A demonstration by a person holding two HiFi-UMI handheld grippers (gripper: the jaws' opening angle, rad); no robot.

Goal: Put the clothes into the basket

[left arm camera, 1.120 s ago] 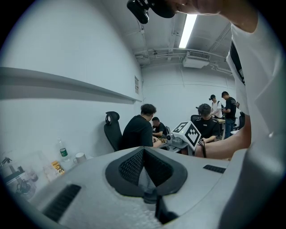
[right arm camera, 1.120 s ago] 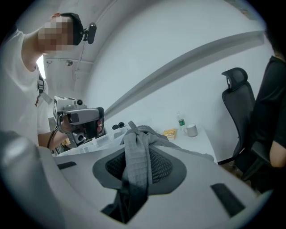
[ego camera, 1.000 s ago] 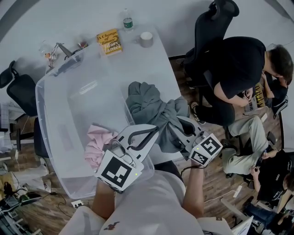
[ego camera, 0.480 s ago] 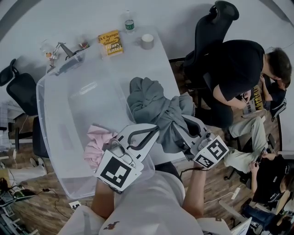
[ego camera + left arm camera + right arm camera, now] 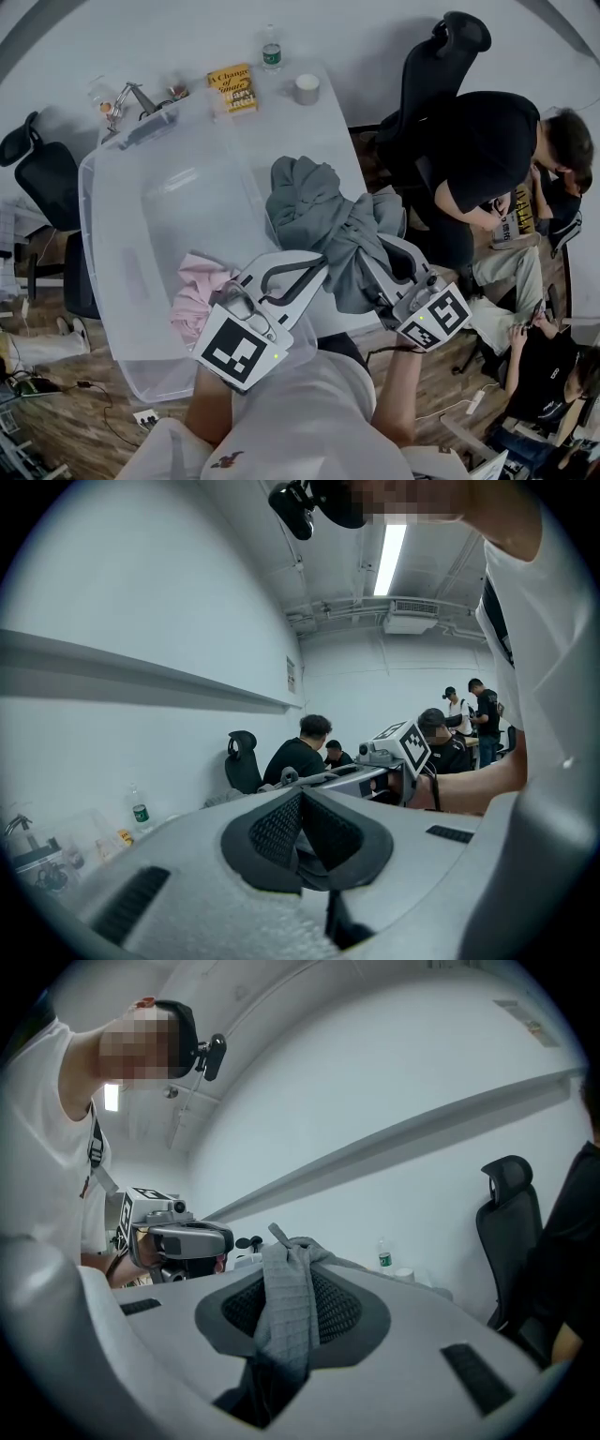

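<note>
Right gripper view: a grey garment [image 5: 279, 1330] is clamped at centre by the right gripper [image 5: 292, 1302]; jaws of the left gripper [image 5: 302, 829] are pressed together.

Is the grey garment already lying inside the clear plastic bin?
No, the grey garment is outside the clear bin, over the white table, pinched in the right gripper.

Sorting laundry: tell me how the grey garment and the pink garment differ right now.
The grey garment is bunched outside the clear bin, beside its rim, while the pink garment lies inside it. The grey garment is pinched in the right gripper; the pink garment is in neither gripper. The grey garment looks bulkier than the pink garment. Both are crumpled cloth.
</note>
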